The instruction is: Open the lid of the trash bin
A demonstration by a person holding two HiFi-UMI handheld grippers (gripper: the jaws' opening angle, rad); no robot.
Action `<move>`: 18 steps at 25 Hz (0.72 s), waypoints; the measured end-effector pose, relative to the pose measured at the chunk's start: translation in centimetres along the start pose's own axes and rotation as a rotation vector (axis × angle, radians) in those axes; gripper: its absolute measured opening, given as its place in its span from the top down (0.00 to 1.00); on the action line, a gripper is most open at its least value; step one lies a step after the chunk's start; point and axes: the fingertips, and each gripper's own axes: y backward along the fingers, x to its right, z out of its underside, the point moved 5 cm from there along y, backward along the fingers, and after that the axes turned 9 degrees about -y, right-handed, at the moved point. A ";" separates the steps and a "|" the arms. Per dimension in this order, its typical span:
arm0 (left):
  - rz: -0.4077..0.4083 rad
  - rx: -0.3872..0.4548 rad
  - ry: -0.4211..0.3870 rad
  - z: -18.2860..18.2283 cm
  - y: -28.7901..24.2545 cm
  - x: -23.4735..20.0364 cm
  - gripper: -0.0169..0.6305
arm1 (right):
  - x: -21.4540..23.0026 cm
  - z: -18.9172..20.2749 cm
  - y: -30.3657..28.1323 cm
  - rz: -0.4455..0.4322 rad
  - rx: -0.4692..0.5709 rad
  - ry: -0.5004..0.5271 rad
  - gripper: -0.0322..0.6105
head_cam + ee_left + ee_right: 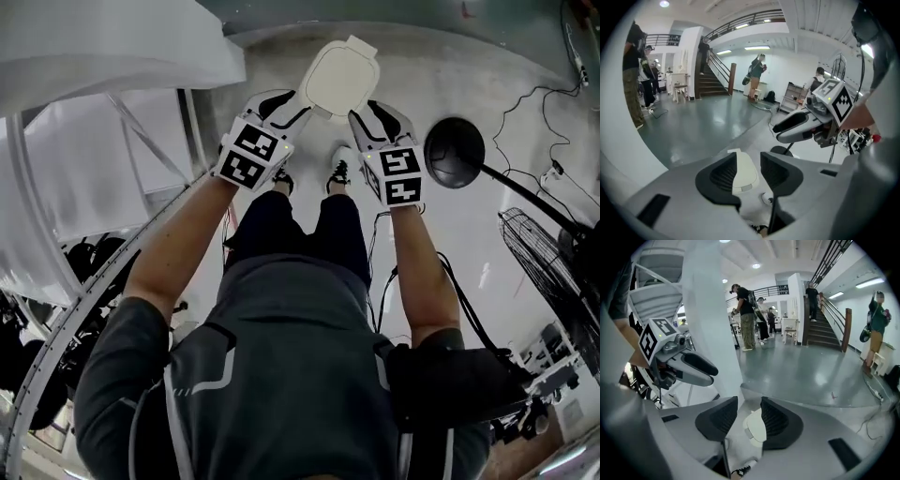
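The trash bin's cream lid (340, 77) lies shut on the floor ahead of my feet, seen from above in the head view. My left gripper (284, 105) hangs over its near left edge and my right gripper (375, 116) over its near right edge, both above it and not touching. In the left gripper view the jaws (749, 161) stand apart with the lid (743, 172) showing far below through the gap. In the right gripper view the jaws (749, 405) are likewise apart, with the lid (757, 428) below them. Nothing is held by either.
A black round stand base (454, 152) and its pole sit right of the bin, with a wire fan (548, 258) and cables (525, 103) beyond. A white frame and staircase (103, 141) fill the left. My shoes (339, 169) stand just behind the bin. People stand far off.
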 end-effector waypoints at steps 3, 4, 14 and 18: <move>0.056 -0.069 -0.040 3.0 -2.6 0.9 0.74 | -0.2 3.4 -2.5 -0.033 -0.077 0.053 0.65; 0.075 -0.087 -0.058 4.0 -3.5 1.2 0.73 | -0.3 4.6 -3.3 -0.041 -0.104 0.074 0.65; 0.229 -0.250 -0.125 13.7 -11.6 1.8 0.65 | 0.2 14.6 -11.1 -0.061 -0.335 0.345 0.62; 0.293 -0.257 -0.123 16.6 -14.7 2.2 0.62 | 0.8 18.4 -14.0 -0.082 -0.409 0.423 0.62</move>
